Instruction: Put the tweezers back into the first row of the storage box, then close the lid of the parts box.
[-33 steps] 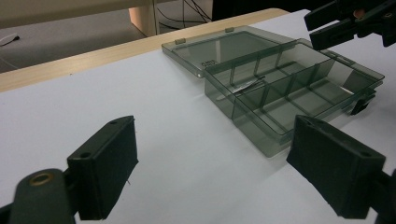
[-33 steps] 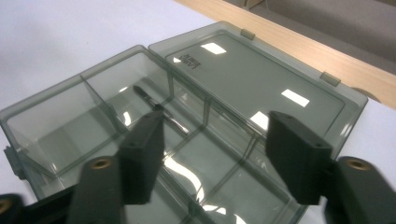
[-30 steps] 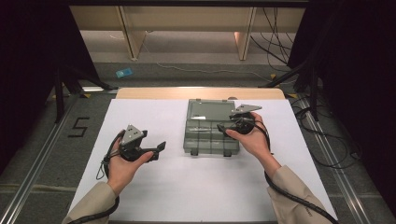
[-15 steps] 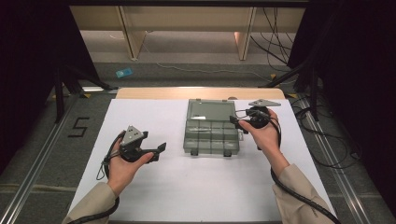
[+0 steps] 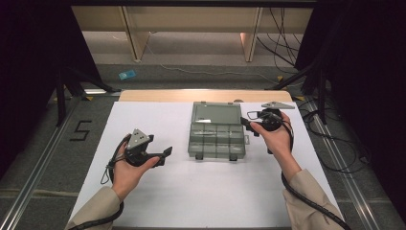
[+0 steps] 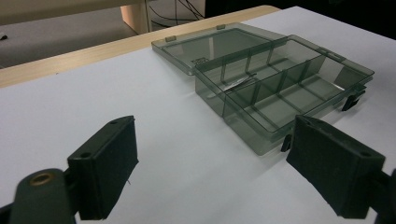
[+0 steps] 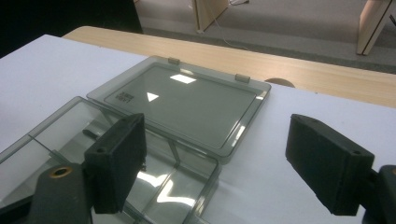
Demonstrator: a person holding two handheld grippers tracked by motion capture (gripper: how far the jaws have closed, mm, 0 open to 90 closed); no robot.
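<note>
The left tool [image 5: 163, 154] hovers over the white worktop [image 5: 215, 191] well to the left of the organiser box [image 5: 216, 139], its jaws standing apart with nothing between them. The box sits at the middle of the worktop, toward the far edge, and is already open: its clear lid [image 5: 216, 114] lies flat behind the compartment tray [image 6: 285, 91], hinged along the back. In the left gripper view a small thin metal piece [image 6: 238, 83] seems to lie in one compartment; what it is I cannot tell. The right tool [image 5: 247, 122] is just beside the box's right edge; its jaws have just been opening and hold nothing. Opening looks finished; filling or emptying the compartments, and any closing, looks still to come.
</note>
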